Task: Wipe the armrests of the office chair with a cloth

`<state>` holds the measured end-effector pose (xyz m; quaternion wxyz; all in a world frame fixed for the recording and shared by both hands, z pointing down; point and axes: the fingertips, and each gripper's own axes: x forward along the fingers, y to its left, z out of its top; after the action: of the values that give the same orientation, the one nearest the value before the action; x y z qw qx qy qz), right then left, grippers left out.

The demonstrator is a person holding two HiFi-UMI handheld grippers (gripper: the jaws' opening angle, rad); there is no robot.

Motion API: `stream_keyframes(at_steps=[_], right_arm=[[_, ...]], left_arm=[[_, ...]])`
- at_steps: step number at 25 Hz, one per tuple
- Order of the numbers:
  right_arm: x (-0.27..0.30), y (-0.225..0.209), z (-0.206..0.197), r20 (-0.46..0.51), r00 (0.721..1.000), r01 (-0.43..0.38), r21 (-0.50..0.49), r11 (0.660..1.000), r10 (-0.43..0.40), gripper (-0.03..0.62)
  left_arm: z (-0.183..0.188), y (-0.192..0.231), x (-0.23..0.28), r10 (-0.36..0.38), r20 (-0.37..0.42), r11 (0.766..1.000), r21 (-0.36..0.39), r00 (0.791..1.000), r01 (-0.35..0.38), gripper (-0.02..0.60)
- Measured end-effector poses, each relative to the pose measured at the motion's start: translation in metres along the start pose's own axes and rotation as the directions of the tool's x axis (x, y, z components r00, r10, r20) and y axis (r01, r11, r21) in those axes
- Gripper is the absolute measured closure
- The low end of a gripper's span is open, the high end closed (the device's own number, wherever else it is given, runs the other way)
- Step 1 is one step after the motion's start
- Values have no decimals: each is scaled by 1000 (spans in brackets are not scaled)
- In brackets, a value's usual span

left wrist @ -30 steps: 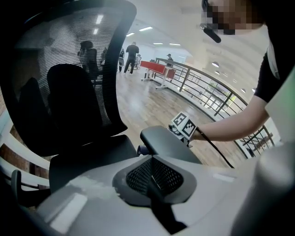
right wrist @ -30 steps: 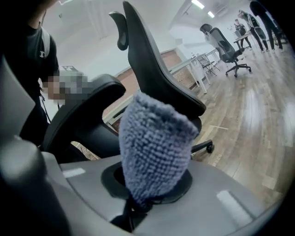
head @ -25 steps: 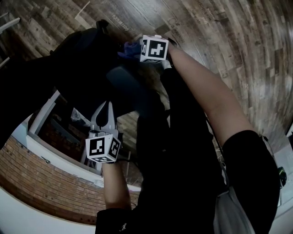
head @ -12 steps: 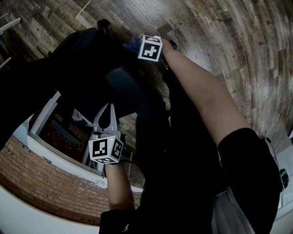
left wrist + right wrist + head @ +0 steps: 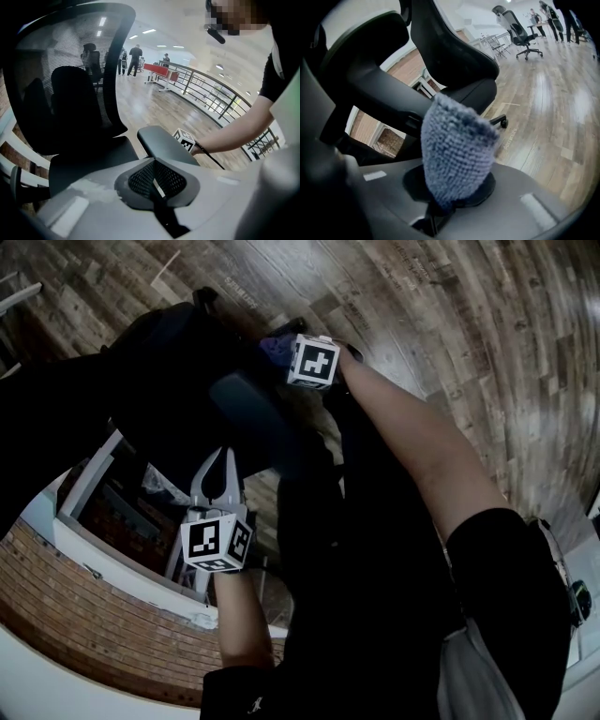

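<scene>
Right gripper view: right hand-held gripper (image 5: 440,206) pinches blue cloth (image 5: 457,150); left hand-held gripper (image 5: 157,180) closed, empty.

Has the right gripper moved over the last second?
Yes, slightly. In the head view the right gripper with its cloth sits lower against the chair's armrest pad than before, drawn back toward the person.

From the head view, the office chair (image 5: 173,352) fills ten o'clock, its armrest (image 5: 246,416) near the centre. The right gripper (image 5: 287,352), with the cloth (image 5: 272,346) in its jaws, sits at the armrest's twelve o'clock end. The left gripper (image 5: 223,468) lies at its six o'clock.
</scene>
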<state>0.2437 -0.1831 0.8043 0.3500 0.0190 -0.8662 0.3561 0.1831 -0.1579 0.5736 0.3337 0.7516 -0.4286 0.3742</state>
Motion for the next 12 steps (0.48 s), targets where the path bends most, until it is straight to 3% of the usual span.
stream_keyframes(at_steps=[5, 12], right_arm=[[-22, 45, 4, 35, 998, -50, -22, 999, 51, 542], [-65, 86, 21, 88, 988, -108, -169, 980, 124, 542]], left_arm=[[6, -8, -15, 2, 11, 1000, 3, 1000, -2, 575], [19, -19, -36, 8, 64, 1000, 13, 998, -9, 575]])
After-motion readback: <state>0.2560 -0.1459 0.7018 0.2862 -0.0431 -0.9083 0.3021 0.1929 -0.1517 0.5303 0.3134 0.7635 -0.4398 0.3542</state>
